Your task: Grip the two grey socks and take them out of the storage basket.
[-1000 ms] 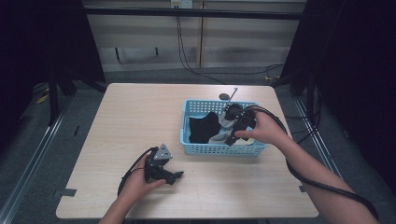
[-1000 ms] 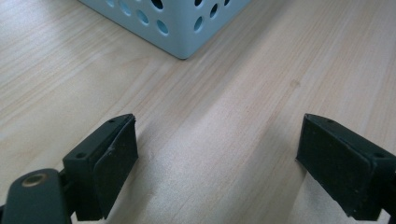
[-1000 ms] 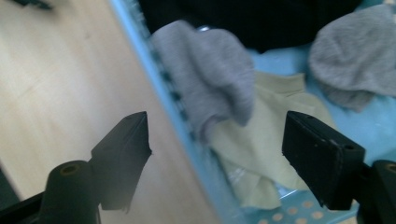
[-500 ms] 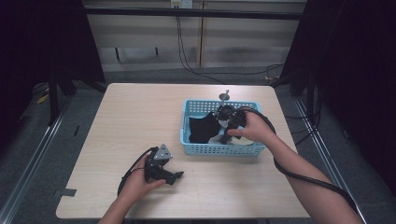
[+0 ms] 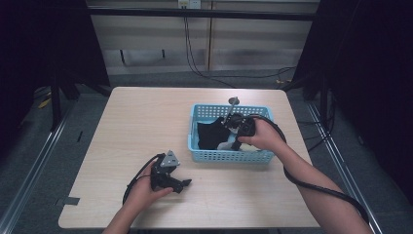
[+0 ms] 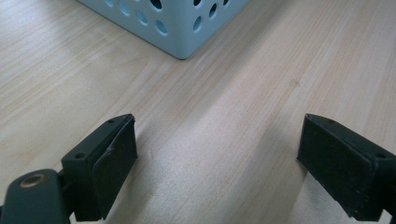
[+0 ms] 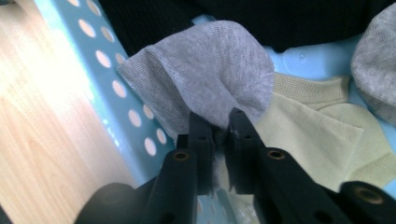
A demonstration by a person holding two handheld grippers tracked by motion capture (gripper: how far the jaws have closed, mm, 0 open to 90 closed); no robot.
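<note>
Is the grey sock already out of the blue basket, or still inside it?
Still inside. The grey sock lies bunched against the blue basket wall, over black and yellowish cloth, with the right gripper shut on it.

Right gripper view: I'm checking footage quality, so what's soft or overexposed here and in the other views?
Right gripper view: table glares, right gripper on grey sock blurs near the lens. Left gripper view: evenly lit, basket slightly soft. High view: dark surroundings.

Basket point(image 5: 229, 156) on table point(image 5: 122, 126), right of centre; socks point(image 7: 205, 70) inside basket.
</note>
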